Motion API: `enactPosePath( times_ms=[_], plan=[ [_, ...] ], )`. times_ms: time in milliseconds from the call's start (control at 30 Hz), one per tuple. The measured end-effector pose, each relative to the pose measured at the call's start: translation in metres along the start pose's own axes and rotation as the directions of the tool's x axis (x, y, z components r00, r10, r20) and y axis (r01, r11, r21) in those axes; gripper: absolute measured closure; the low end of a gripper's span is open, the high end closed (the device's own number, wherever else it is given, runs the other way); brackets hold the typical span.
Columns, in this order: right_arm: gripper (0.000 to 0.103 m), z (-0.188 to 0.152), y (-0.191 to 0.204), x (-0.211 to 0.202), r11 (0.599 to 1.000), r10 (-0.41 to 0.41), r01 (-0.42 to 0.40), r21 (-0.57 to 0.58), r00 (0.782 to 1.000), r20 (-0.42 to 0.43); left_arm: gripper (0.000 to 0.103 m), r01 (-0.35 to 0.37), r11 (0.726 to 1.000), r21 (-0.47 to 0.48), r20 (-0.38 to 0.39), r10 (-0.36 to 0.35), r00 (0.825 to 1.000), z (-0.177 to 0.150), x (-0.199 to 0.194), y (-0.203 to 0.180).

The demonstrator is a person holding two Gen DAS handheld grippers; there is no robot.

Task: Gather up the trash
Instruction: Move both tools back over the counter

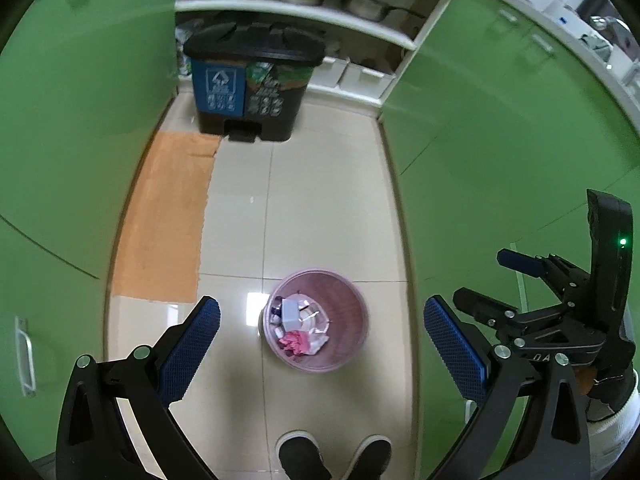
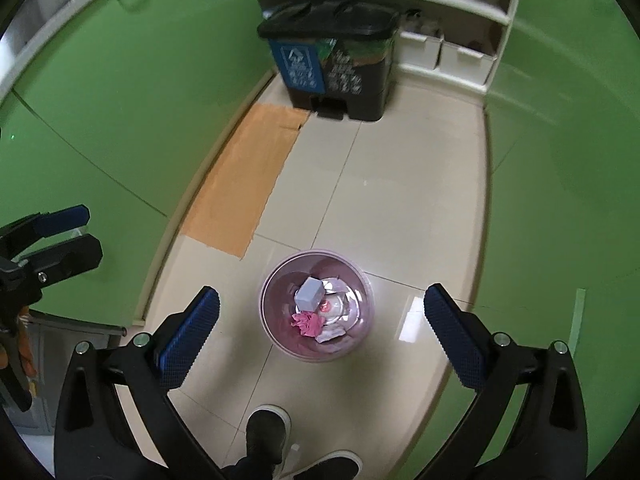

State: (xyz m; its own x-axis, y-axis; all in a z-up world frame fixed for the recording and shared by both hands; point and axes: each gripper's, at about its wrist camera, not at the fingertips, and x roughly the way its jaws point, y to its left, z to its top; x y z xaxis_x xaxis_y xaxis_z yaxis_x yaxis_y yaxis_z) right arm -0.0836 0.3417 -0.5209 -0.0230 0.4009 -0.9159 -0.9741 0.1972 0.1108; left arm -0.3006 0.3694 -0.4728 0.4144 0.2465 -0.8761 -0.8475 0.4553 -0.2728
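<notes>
Nearest, the person's dark shoes (image 1: 300, 454) stand on the pale tiled floor (image 1: 320, 200). Both grippers hang above the floor, pointing steeply down. The left gripper (image 1: 320, 344) is spread wide with nothing between its blue pads, touching nothing. The right gripper (image 2: 320, 332) is likewise released and empty, its jaws at full spread. Below and between the fingers sits a small pink wastebasket (image 2: 280, 344) on the tiles, holding crumpled pink paper (image 2: 306, 324), a grey box (image 2: 310, 294) and other scraps. Farther off, an orange mat (image 1: 168, 216) lies along the left green cabinets, and a black pedal bin (image 1: 252, 80) stands at the far end below white shelves (image 1: 296, 14).
</notes>
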Motion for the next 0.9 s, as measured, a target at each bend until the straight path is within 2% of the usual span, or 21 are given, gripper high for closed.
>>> enactPosePath(
  times_ms=[133, 367, 400, 533, 733, 833, 900],
  plan=[
    [0.003, 0.006, -0.005, -0.073, 0.999, -0.008, 0.007, 0.033, 1.000, 0.028, 0.005, 0.005, 1.000, 0.030, 0.019, -0.006, 1.000, 0.014, -0.063, -0.037],
    [0.003, 0.008, -0.012, -0.246, 0.996, -0.035, 0.027, 0.085, 0.994, 0.103, 0.005, -0.020, 0.997, 0.078, 0.063, 0.015, 0.998, 0.033, -0.186, -0.109],
    [0.003, 0.007, -0.014, -0.281, 0.995, -0.045, 0.034, 0.095, 0.992, 0.120, 0.005, -0.017, 0.996, 0.083, 0.066, 0.012, 0.998, 0.035, -0.202, -0.118],
    [0.003, -0.003, -0.019, -0.373, 0.992, -0.081, 0.064, 0.108, 0.983, 0.164, 0.005, -0.002, 0.990, 0.140, 0.079, -0.009, 0.997, 0.044, -0.268, -0.164],
    [0.003, -0.032, -0.047, -0.474, 0.973, -0.165, 0.120, 0.196, 0.958, 0.236, 0.005, 0.058, 0.967, 0.249, 0.093, -0.084, 0.992, 0.050, -0.316, -0.227],
    [0.003, -0.058, -0.068, -0.508, 0.949, -0.221, 0.147, 0.279, 0.941, 0.257, 0.005, 0.112, 0.939, 0.324, 0.080, -0.145, 0.986, 0.051, -0.327, -0.266],
    [0.003, -0.079, -0.084, -0.525, 0.926, -0.264, 0.168, 0.337, 0.928, 0.263, 0.005, 0.143, 0.909, 0.392, 0.061, -0.181, 0.982, 0.050, -0.331, -0.296]
  ],
)
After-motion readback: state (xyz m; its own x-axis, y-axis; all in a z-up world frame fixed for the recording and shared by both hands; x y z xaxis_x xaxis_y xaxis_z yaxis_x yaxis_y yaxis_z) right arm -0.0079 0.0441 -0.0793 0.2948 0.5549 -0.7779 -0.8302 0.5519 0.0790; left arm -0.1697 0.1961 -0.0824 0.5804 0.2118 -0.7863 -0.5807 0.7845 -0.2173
